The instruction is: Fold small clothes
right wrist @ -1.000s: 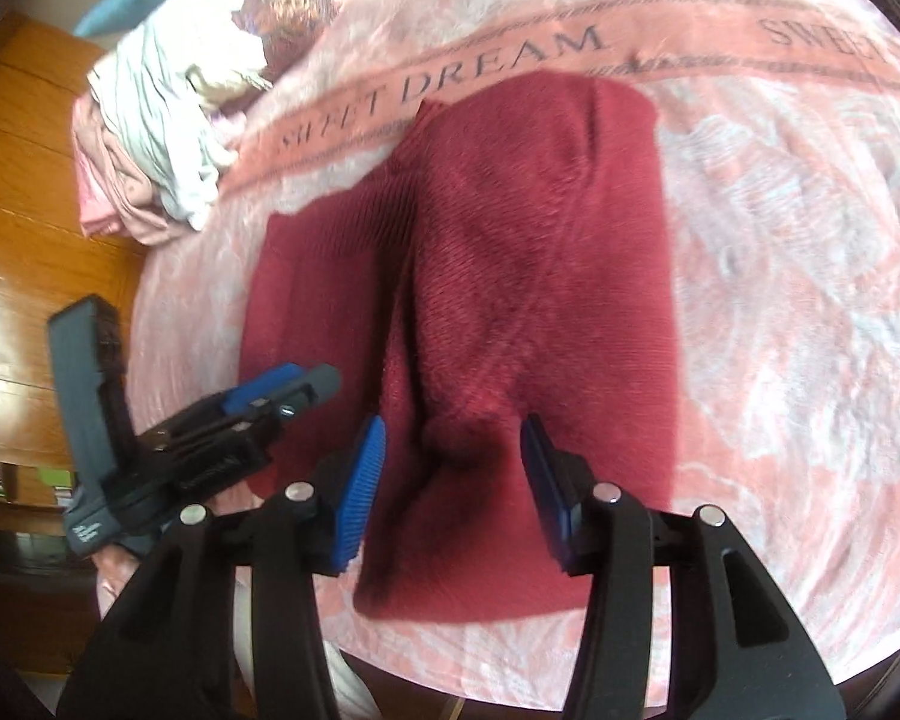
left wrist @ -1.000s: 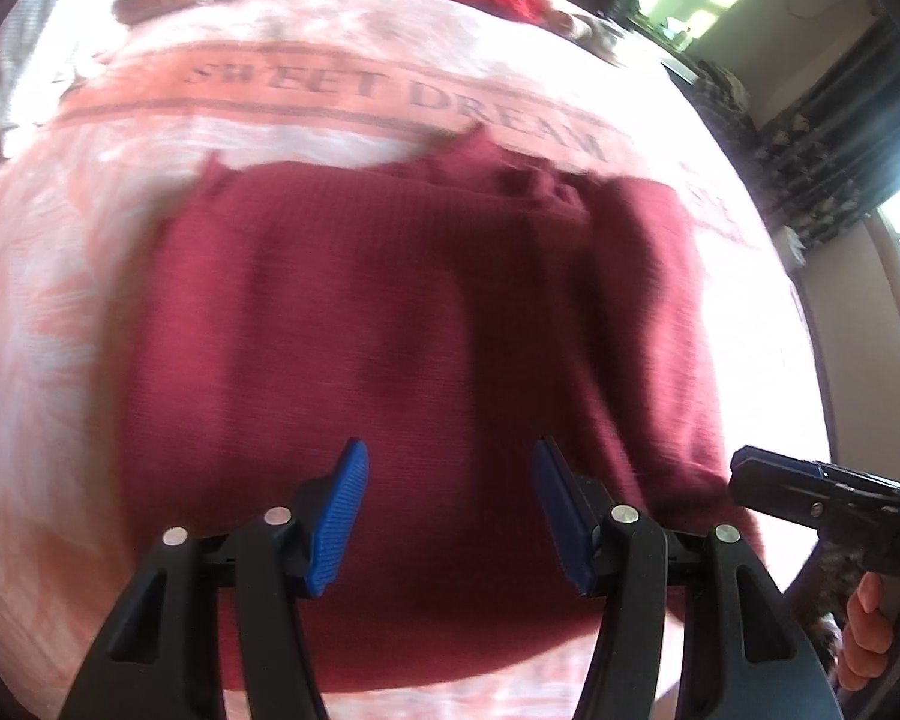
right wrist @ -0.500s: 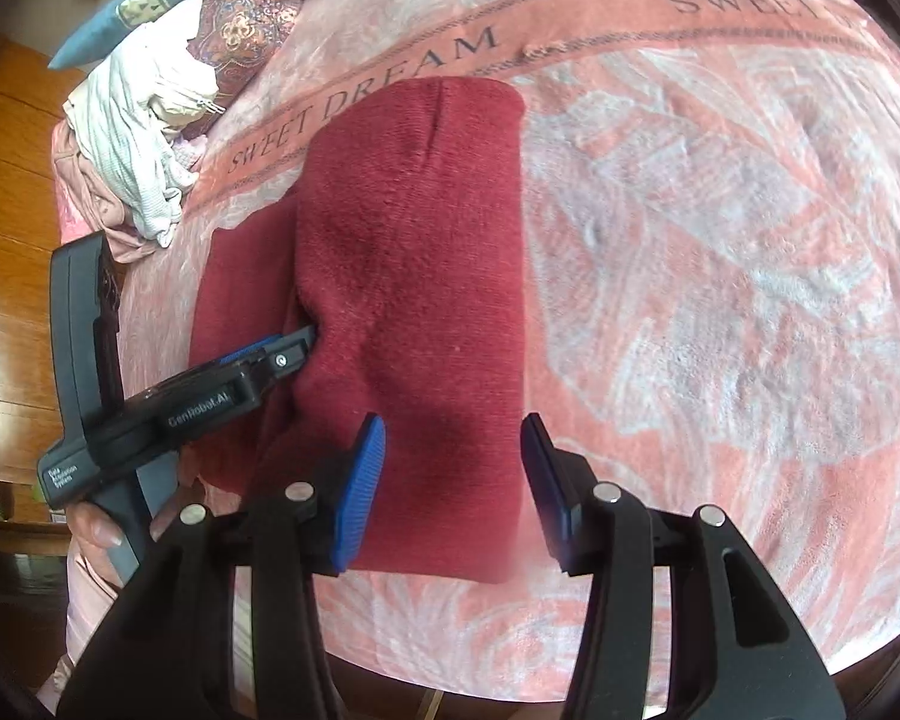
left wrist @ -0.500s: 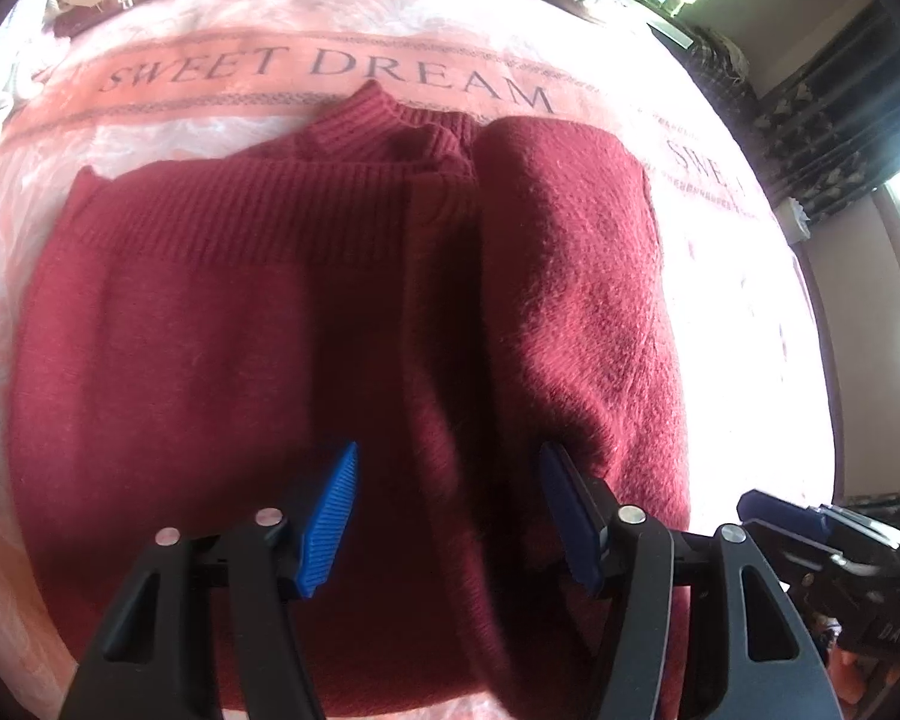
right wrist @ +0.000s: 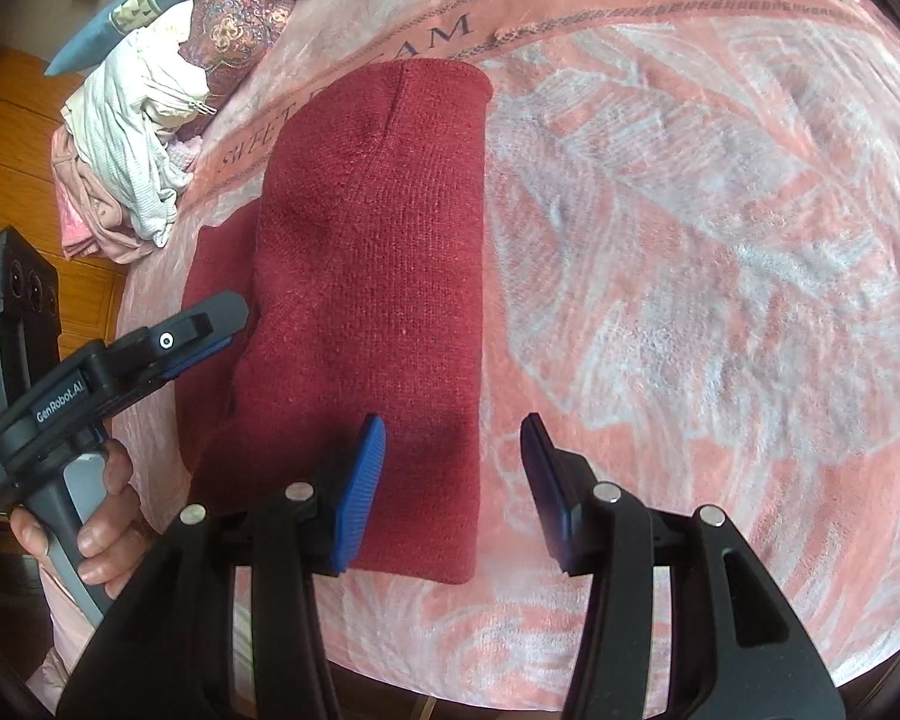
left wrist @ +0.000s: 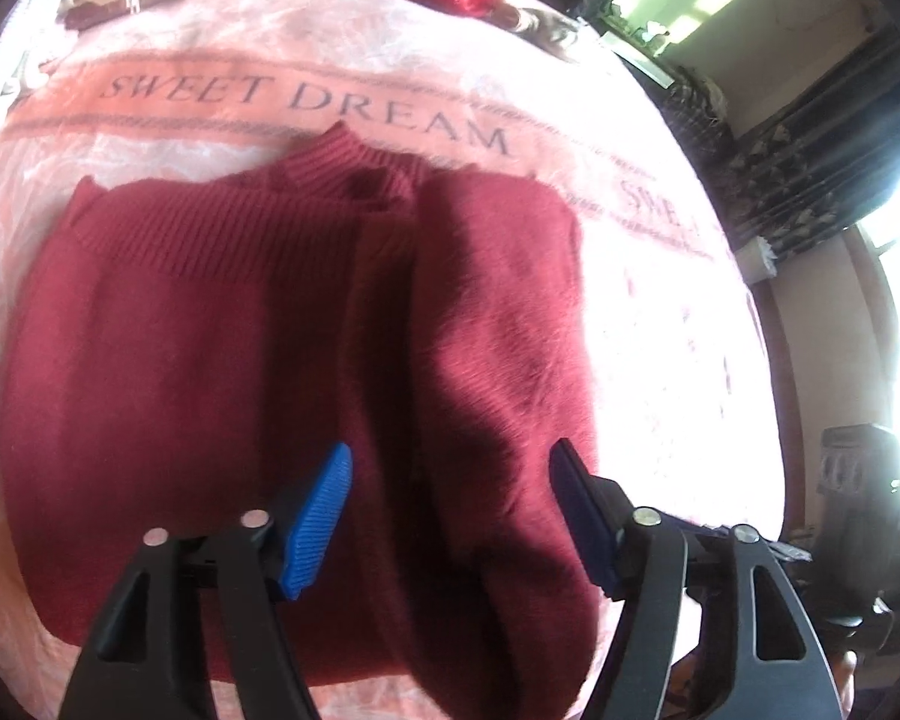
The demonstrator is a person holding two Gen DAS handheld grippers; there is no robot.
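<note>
Swung rightward off the garment, the right gripper (right wrist: pixel 453 480) hangs empty, jaws apart; the left gripper (left wrist: pixel 450 516) is opening above the maroon sweater (left wrist: pixel 306 360), lying mid-blanket (right wrist: pixel 720 240) with its right side folded over, left side pending.

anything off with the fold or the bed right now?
Nothing damaged or spilled. The dark red knit sweater lies flat on the pink "SWEET DREAM" blanket, one side folded over unevenly, slightly slanted. An unfolded heap of pale clothes sits at the bed's edge.
</note>
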